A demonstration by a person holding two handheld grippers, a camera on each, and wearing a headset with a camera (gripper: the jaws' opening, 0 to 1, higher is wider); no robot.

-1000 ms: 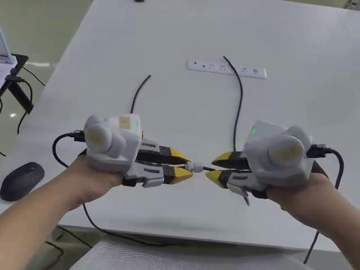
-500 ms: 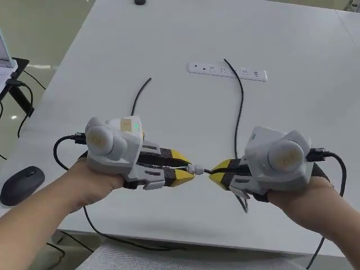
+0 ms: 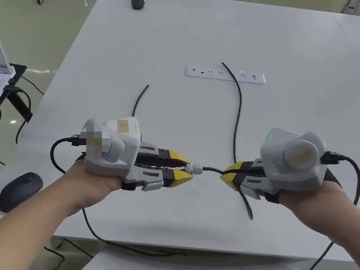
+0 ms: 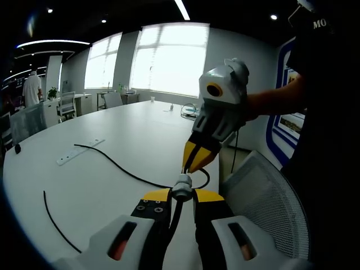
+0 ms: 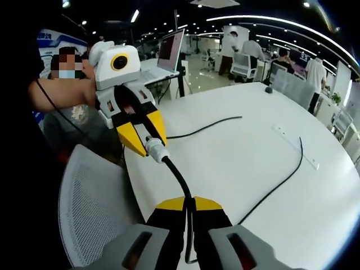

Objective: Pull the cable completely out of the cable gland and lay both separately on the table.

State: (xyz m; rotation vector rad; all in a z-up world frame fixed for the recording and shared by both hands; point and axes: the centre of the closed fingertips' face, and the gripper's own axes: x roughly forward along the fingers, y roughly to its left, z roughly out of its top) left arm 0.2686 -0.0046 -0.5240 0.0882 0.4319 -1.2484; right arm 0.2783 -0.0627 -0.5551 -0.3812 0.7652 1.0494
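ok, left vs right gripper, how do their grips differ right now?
The left gripper is shut on the white gland; the right gripper is shut on the black cable. The left holds the gland at its jaw tips; the cable runs on back between the right's jaws. Shared: both shut, yellow tips facing each other above the table.

Pale cable gland (image 3: 195, 167) in mid-air, black cable (image 3: 214, 169) through its centre.
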